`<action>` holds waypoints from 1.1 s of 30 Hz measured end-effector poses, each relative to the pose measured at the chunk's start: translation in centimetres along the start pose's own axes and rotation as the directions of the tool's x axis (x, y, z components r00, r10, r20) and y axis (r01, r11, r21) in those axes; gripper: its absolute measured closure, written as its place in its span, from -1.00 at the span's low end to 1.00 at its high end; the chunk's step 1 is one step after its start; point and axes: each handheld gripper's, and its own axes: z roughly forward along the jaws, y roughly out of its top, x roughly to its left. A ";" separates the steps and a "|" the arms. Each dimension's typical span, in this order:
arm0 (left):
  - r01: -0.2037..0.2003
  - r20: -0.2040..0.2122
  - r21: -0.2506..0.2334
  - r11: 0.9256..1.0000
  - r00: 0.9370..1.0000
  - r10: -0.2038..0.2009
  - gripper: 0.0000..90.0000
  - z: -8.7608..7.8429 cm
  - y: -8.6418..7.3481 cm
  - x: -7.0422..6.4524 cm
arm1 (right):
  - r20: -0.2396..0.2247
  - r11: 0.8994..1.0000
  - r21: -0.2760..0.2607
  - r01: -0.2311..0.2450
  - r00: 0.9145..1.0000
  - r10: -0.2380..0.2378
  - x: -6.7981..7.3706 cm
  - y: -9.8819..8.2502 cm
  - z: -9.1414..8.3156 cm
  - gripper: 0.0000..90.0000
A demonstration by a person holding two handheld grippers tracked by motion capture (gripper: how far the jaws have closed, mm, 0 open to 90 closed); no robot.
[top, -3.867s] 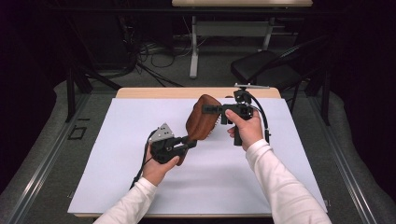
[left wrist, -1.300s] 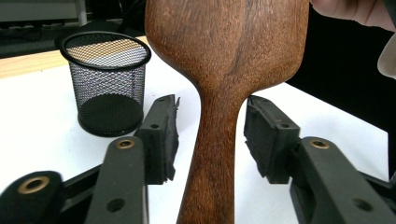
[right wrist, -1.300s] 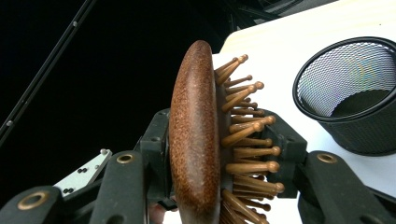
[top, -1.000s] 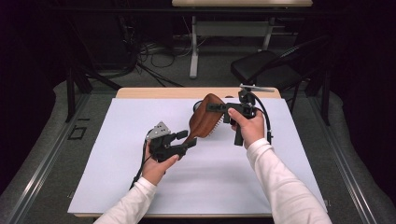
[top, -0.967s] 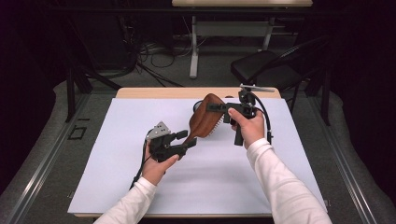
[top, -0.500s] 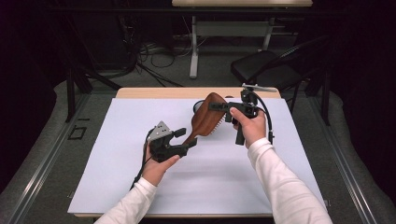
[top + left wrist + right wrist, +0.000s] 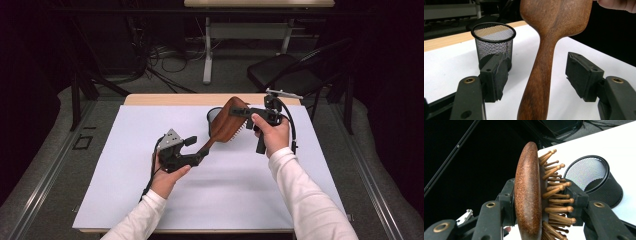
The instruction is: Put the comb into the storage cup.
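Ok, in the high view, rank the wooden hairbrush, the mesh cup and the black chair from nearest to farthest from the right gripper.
1. Wooden hairbrush: its head is clamped in the right gripper.
2. Mesh cup: on the table, just past the brush head, to its left.
3. Black chair: on the floor beyond the table's far edge.

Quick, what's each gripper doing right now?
Left gripper: open, jaws just widened, brush handle between them.
Right gripper: shut on wooden hairbrush.

Hairbrush (image 7: 549,62) head cut off by top edge
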 end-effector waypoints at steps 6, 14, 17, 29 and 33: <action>0.002 -0.017 -0.016 1.000 1.000 -0.003 -0.24 -0.3 0.2 0.1 | 0.009 1.000 -0.017 -0.006 1.000 0.006 -0.3 0.2 -0.4 0.14; 0.004 -0.011 -0.021 1.000 1.000 -0.005 -0.28 -0.4 0.2 0.4 | 0.014 1.000 -0.023 -0.008 1.000 0.008 -0.6 0.3 -0.7 0.14; -0.001 -0.028 -0.028 1.000 1.000 0.000 -0.35 -0.4 0.2 0.5 | 0.014 1.000 -0.027 -0.009 1.000 0.009 -0.7 0.4 -0.7 0.14; 0.061 -0.041 -0.009 0.998 0.997 -0.061 -0.67 -0.3 0.1 1.2 | 0.027 0.999 -0.052 -0.007 1.000 0.009 -0.9 0.6 -1.0 0.13; 0.081 -0.056 0.000 0.997 0.995 -0.080 -0.75 -0.3 0.1 1.6 | 0.033 0.998 -0.062 -0.006 0.999 0.008 -1.0 0.6 -1.2 0.13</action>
